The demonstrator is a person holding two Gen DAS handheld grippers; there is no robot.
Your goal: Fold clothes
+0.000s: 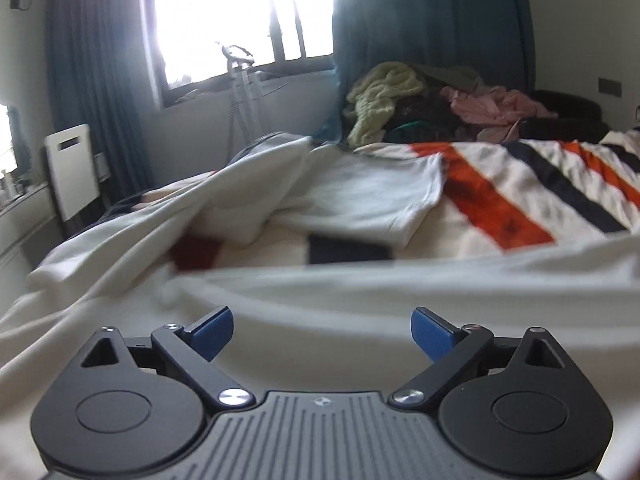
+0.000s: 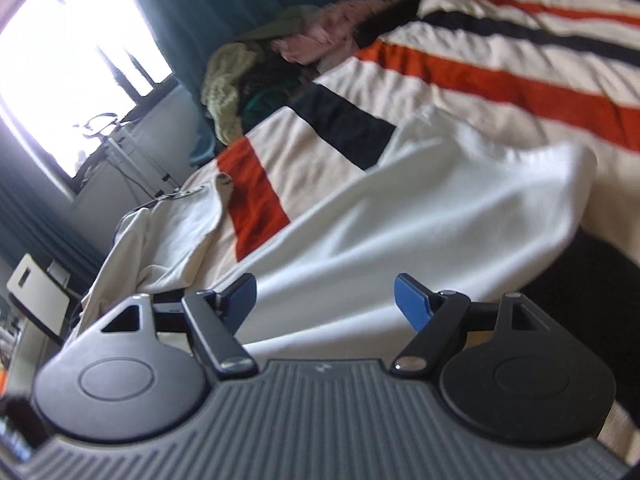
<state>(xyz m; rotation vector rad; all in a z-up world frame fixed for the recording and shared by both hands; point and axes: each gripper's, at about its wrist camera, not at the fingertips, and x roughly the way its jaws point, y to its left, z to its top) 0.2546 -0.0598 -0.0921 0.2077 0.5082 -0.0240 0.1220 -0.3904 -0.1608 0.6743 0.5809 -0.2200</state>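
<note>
A white garment (image 1: 320, 300) lies spread and rumpled on the striped bed cover (image 1: 520, 184). Its far part is bunched in folds (image 1: 360, 192). My left gripper (image 1: 322, 334) is open just above the near white cloth, its blue pads wide apart and holding nothing. In the right wrist view the same white garment (image 2: 400, 220) lies across the striped cover (image 2: 500, 76), with a cream part (image 2: 180, 224) trailing off to the left. My right gripper (image 2: 325, 300) is open over the cloth's near edge, empty.
A heap of other clothes (image 1: 432, 100), yellow-green, pink and dark, sits at the head of the bed by the teal curtain; it also shows in the right wrist view (image 2: 280, 64). A bright window (image 1: 240, 20) and a white chair (image 1: 72, 172) stand to the left.
</note>
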